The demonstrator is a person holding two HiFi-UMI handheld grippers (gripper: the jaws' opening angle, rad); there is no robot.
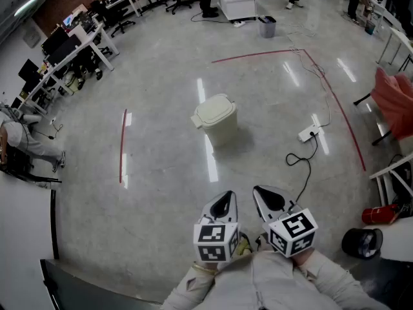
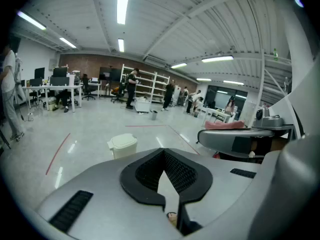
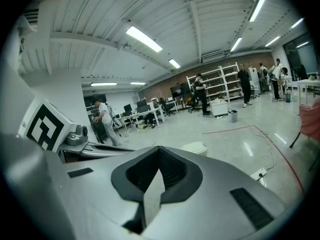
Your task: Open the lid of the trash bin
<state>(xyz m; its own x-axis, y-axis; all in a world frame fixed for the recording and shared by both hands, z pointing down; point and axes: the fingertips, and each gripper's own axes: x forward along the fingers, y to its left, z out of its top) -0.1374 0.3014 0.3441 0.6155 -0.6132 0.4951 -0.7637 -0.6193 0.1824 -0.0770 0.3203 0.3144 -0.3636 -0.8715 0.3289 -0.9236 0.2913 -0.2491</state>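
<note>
**Cream bin shut, both grippers clenched on nothing**

Head view: the trash bin (image 1: 215, 120) stands on the polished floor (image 1: 161, 192) with its lid (image 1: 212, 110) down. The left gripper (image 1: 223, 201) and right gripper (image 1: 267, 196) are side by side, well short of the bin. A power strip (image 1: 308, 133) lies to the bin's right.

Left gripper view: jaws pressed together, empty, with the bin beyond them, slightly left.

Right gripper view: jaws likewise together, empty, with the bin peeking just over them.

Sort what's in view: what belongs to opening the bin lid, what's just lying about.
For the job: trash bin, its lid, left gripper, right gripper, both shut.
Lying about: power strip, black cable, red floor tape, small grey bin.
</note>
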